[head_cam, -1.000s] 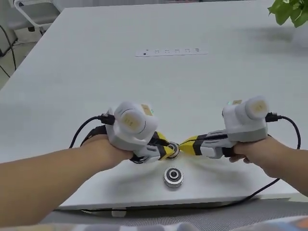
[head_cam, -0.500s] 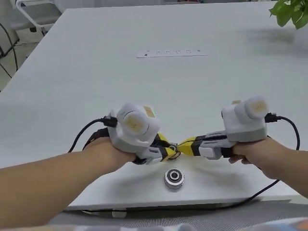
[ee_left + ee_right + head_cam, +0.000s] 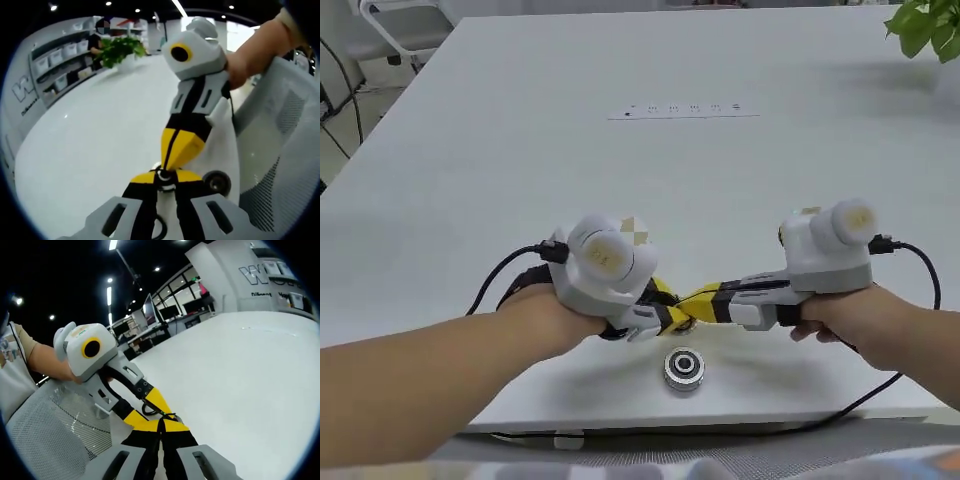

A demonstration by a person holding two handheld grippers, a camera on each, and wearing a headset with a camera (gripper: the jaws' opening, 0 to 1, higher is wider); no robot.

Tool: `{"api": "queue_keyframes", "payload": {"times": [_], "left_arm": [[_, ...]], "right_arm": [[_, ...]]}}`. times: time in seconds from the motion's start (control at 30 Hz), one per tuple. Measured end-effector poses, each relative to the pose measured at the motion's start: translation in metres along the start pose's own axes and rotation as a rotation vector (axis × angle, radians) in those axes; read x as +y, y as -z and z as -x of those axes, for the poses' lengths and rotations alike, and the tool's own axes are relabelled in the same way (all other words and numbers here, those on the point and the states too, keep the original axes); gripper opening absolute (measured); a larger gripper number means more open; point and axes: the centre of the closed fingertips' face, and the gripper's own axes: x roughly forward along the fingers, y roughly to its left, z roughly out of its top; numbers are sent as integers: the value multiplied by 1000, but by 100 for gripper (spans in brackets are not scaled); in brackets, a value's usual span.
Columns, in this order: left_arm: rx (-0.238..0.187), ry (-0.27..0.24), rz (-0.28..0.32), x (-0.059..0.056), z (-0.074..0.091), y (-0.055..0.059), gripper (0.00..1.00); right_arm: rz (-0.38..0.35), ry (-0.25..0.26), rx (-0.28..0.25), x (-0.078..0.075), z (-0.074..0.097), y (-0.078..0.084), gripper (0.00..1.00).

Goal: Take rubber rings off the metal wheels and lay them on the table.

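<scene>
My left gripper is shut on a small metal wheel, held just above the white table near its front edge. My right gripper meets it tip to tip from the right. Its jaws are closed on a thin black rubber ring that loops off the held wheel. In the left gripper view the right gripper comes down from above onto the wheel. A second metal wheel, with its dark ring on, lies flat on the table just in front of both grippers; it also appears as the wheel.
A white power strip lies mid-table, far back. A green plant stands at the far right corner. Black cables trail from both grippers over the front edge. A mesh chair is close behind the table edge.
The two grippers' yellow tips have closed in and now cover the held wheel, which showed between them before. The wheel on the table has not moved.
</scene>
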Motion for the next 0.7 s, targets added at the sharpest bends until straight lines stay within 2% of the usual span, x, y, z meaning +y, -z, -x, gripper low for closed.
{"api": "queue_keyframes", "payload": {"times": [0.23, 0.53, 0.7], "left_arm": [[-3, 0, -9, 0, 0, -1, 13], [3, 7, -28, -1, 0, -1, 14], [-9, 23, -10, -3, 6, -3, 16]], "right_arm": [[3, 48, 6, -10, 6, 3, 0], [13, 55, 21, -10, 6, 5, 0], [14, 54, 21, -11, 7, 4, 0]]}}
